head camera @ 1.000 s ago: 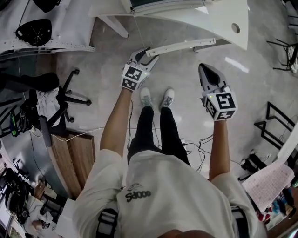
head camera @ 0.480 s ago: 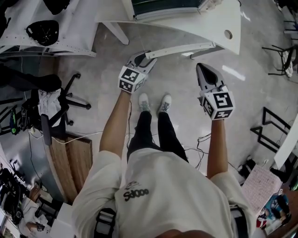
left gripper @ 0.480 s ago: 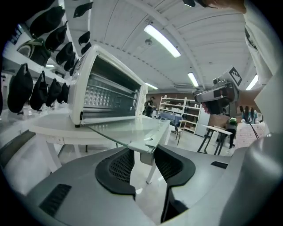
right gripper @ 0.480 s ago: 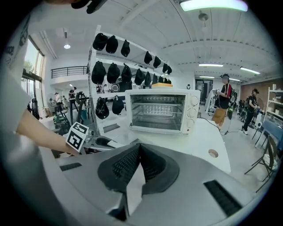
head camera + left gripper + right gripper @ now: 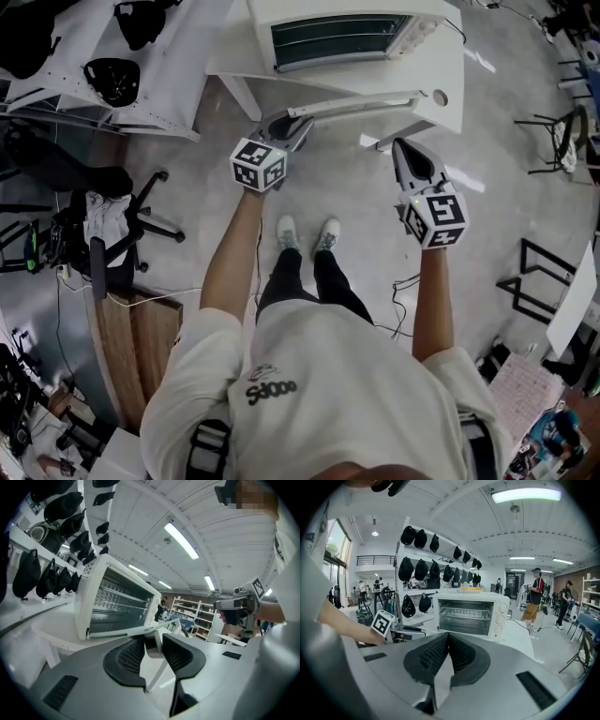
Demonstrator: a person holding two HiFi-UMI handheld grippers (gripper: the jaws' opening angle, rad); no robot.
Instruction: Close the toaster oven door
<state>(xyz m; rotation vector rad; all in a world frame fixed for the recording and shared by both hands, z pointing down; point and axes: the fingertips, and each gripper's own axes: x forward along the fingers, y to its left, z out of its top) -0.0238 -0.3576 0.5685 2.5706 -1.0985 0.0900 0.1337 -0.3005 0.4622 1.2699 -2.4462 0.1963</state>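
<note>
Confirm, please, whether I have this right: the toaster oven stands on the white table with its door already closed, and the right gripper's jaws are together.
One thing is wrong: the door is open, not closed. The right gripper view shows the toaster oven on the white table with its racks exposed. The right gripper does have its jaws together.

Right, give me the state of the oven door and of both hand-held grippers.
Oven door: open, swung down to about level.
Left hand-held gripper: jaws have just been closing, now pinching the oven door's front edge.
Right hand-held gripper: shut, empty, clear of the door.
</note>
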